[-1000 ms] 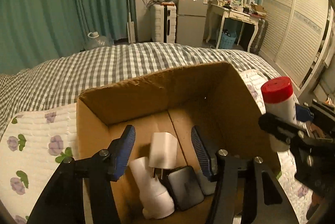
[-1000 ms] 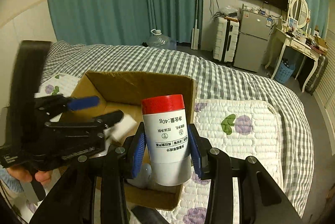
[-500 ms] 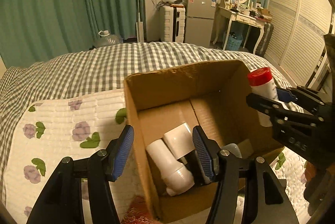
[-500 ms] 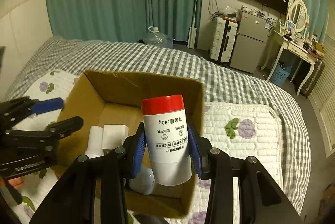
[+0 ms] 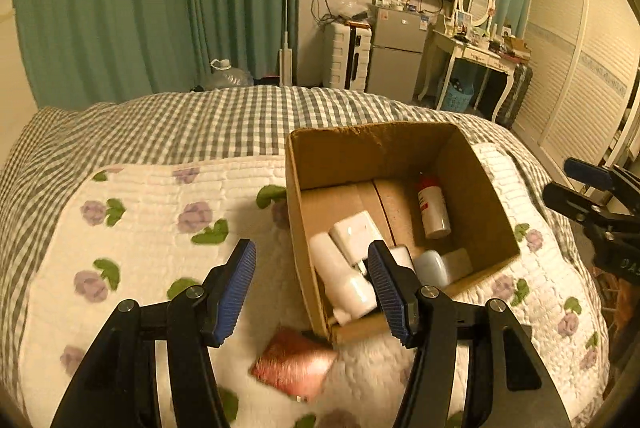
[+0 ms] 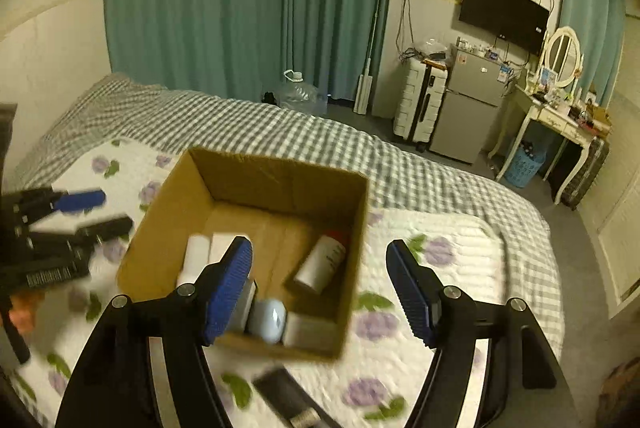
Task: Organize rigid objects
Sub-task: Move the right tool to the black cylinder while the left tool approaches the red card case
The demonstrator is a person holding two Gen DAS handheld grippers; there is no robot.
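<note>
An open cardboard box (image 5: 486, 188) (image 6: 276, 168) stands on the bed. Inside lie the red-capped white bottle (image 5: 433, 210) (image 6: 321, 263), a white bottle (image 5: 340, 278), a white block (image 5: 354, 234) and a pale blue object (image 6: 267, 320). My left gripper (image 5: 312, 282) is open and empty, above the box's near left corner. My right gripper (image 6: 320, 296) is open and empty, above the box's near right side. A pinkish-red flat packet (image 5: 292, 364) lies on the quilt before the box. A dark flat object (image 6: 288, 398) lies near the box.
The bed has a floral white quilt (image 5: 152, 228) over a grey checked cover (image 5: 200, 124). Beyond it stand teal curtains (image 5: 120, 8), a suitcase, a small fridge (image 5: 396, 56) and a dressing table (image 5: 476, 60).
My right gripper has opened and let go of the red-capped bottle, which now lies in the box. Both grippers have drawn back and up from the box; the left shifted left.
</note>
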